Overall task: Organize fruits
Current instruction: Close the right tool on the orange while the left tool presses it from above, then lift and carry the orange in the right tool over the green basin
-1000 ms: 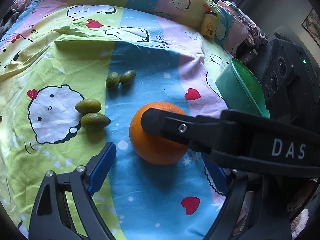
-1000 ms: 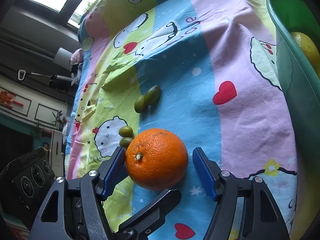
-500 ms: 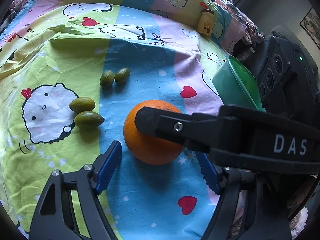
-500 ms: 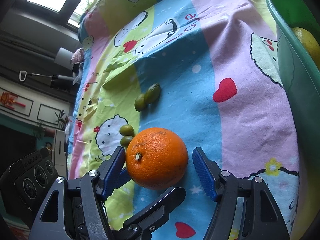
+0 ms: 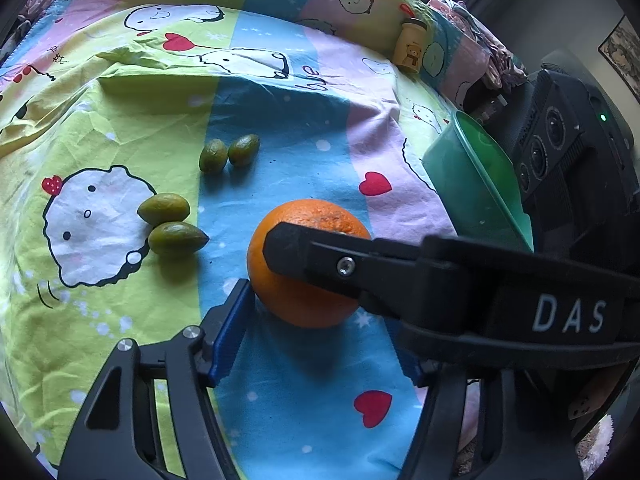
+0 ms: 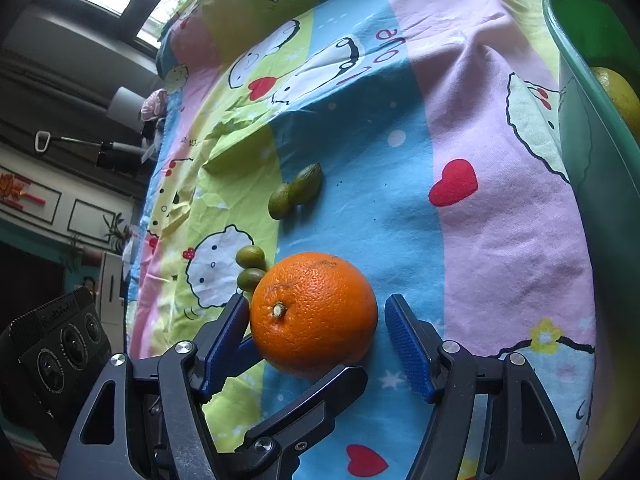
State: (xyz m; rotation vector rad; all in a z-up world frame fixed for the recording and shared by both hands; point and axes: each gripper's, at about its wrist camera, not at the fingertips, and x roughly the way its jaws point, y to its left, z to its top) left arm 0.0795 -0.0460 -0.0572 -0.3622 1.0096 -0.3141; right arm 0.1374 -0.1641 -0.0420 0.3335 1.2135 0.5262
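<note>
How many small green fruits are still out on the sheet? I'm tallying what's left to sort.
4. Two green fruits lie touching, farther from the orange. Two more green fruits lie touching on the cartoon face, nearer it. The green container may hide others.

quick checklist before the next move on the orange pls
1. Orange between left claw's jaws: ok, jaws closing.
2. Left claw's grip firm: cannot tell, far pad hidden.
3. Right claw out of the way: not ok, open, straddling the same orange.
4. Room in green bowl: cannot tell, only a yellow fruit shows.
5. Small green fruits outside both claws: ok.
</note>
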